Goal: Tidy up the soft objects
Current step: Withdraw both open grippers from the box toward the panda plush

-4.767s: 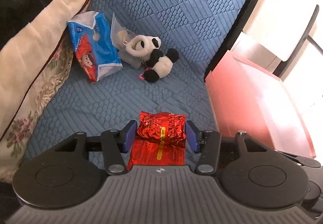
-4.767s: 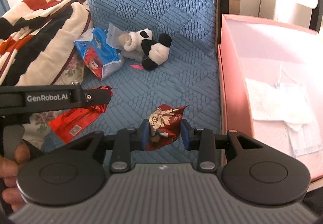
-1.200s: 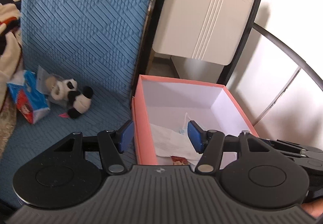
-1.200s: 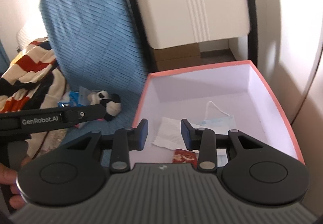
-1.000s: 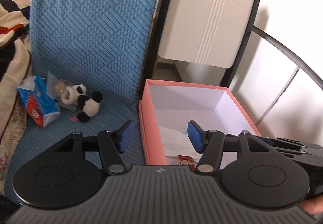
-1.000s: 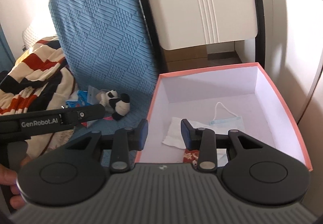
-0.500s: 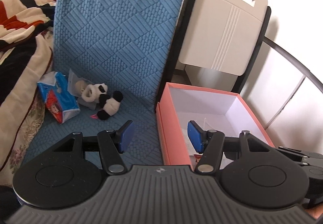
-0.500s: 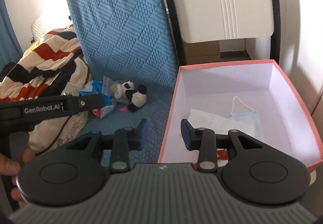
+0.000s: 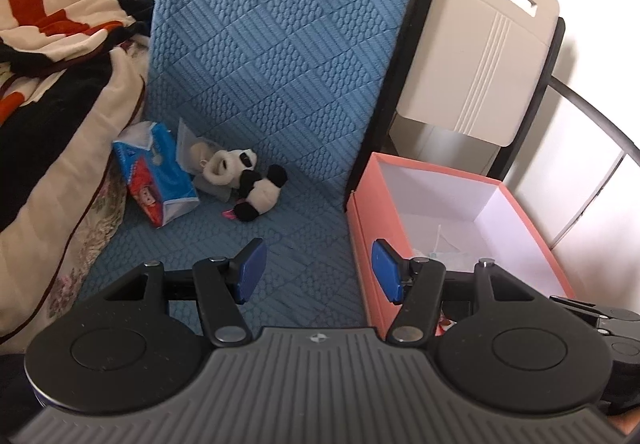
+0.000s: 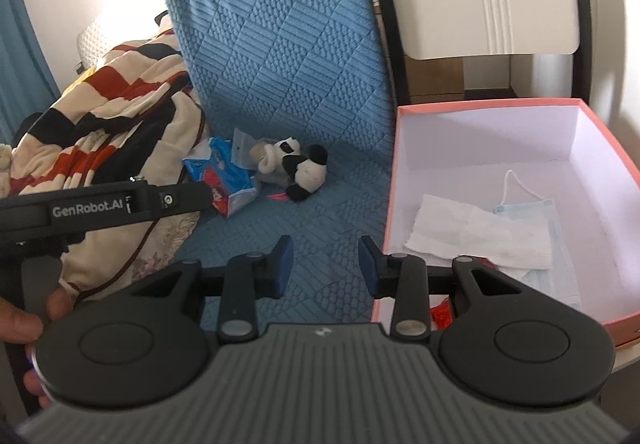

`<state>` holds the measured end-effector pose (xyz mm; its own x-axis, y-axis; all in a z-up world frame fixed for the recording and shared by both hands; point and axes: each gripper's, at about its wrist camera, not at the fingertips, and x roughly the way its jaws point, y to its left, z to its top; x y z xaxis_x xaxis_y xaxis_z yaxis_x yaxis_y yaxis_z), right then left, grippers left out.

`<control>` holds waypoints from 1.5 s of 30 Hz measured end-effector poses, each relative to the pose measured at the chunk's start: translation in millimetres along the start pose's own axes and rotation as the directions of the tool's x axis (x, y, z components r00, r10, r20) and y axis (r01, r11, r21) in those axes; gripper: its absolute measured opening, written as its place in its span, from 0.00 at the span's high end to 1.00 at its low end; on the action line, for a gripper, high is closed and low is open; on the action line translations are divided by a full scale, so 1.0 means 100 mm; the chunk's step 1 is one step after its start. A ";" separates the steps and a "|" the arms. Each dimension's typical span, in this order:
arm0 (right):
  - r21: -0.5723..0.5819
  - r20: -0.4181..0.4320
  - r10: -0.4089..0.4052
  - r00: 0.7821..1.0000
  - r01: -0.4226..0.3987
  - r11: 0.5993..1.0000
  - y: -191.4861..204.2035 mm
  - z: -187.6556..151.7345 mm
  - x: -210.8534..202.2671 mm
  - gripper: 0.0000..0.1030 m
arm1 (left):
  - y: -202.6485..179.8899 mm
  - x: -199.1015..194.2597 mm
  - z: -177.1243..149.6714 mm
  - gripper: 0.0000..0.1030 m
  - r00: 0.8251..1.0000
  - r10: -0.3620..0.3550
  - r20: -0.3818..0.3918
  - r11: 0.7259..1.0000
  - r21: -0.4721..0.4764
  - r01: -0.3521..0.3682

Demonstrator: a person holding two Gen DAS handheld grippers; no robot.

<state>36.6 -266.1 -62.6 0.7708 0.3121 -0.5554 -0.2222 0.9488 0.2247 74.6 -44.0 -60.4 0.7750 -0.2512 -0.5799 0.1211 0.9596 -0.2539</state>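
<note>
The pink box (image 10: pixel 592 112) sits on the blue mat (image 9: pixel 304 244), right at the mat's edge, with its top open. That makes it easy to drop soft things in from above. Inside it lie a white tissue (image 10: pixel 472 236), a blue face mask (image 10: pixel 540 216) and a bit of red wrapper (image 10: pixel 442 314) near the front wall.

The soft things not yet put away lie in a small heap to the left of the pink box, close to where the blue mat bends up into a back wall. The panda toy (image 9: pixel 256 192) lies nearest the box. A small grey plush in a clear bag (image 9: pixel 200 160) touches the panda, and a blue tissue pack (image 9: pixel 160 180) lies just beyond that. These look like the next things to pick up.

The left gripper (image 9: pixel 316 270) has its fingers wide apart, with nothing between them. One finger is over the mat and the other is in front of the box wall. The right gripper (image 10: pixel 326 268) also has its fingers apart, a bit less wide, and they hold nothing. It hangs over the mat, just left of the box. Both point down and forward, toward the heap, so they seem ready to go and grab.

There is open blue mat between the grippers and the panda, so the way is free. The striped blanket (image 10: pixel 120 104) crowds the far left side of the heap, well away from the box. The box's near wall stands up tall, so anything carried must go over it.
</note>
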 end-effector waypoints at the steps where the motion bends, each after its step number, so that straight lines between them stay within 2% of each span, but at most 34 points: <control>1: -0.004 -0.002 0.003 1.000 -0.003 1.000 0.02 -0.01 0.02 0.62 | 0.02 0.00 -0.01 0.38 1.000 0.003 0.000 1.000 -0.001 -0.003; 17: -0.041 -0.020 0.058 0.998 -0.059 0.997 0.19 -0.30 0.31 0.62 | 0.33 0.03 -0.21 0.38 0.999 0.048 -0.003 0.998 -0.028 -0.048; 22: -0.077 0.001 0.070 0.998 -0.070 0.995 0.28 -0.37 0.36 0.62 | 0.42 0.13 -0.36 0.38 0.999 0.037 -0.016 0.997 -0.063 -0.038; 28: -0.040 0.006 0.095 0.995 -0.095 0.995 0.28 -0.41 0.46 0.62 | 0.53 0.16 -0.45 0.38 1.000 0.020 0.003 0.996 -0.084 -0.020; 34: -0.031 -0.005 0.112 0.994 -0.112 0.993 0.33 -0.40 0.56 0.62 | 0.64 0.19 -0.46 0.38 0.999 0.035 0.033 0.998 -0.053 -0.034; 38: -0.030 -0.006 0.124 0.992 -0.124 0.992 0.38 -0.39 0.64 0.62 | 0.81 0.24 -0.40 0.38 0.998 0.017 0.053 0.997 -0.072 -0.013; 45: -0.030 -0.012 0.136 0.991 -0.137 0.990 0.44 -0.32 0.86 0.62 | 0.99 0.49 -0.32 0.38 0.999 0.005 0.040 0.998 -0.059 -0.003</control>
<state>73.5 -195.6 -126.2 0.7263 0.4390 -0.5290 -0.3431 0.8983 0.2744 104.3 34.5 -138.7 0.8000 -0.2408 -0.5495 0.0822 0.9512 -0.2973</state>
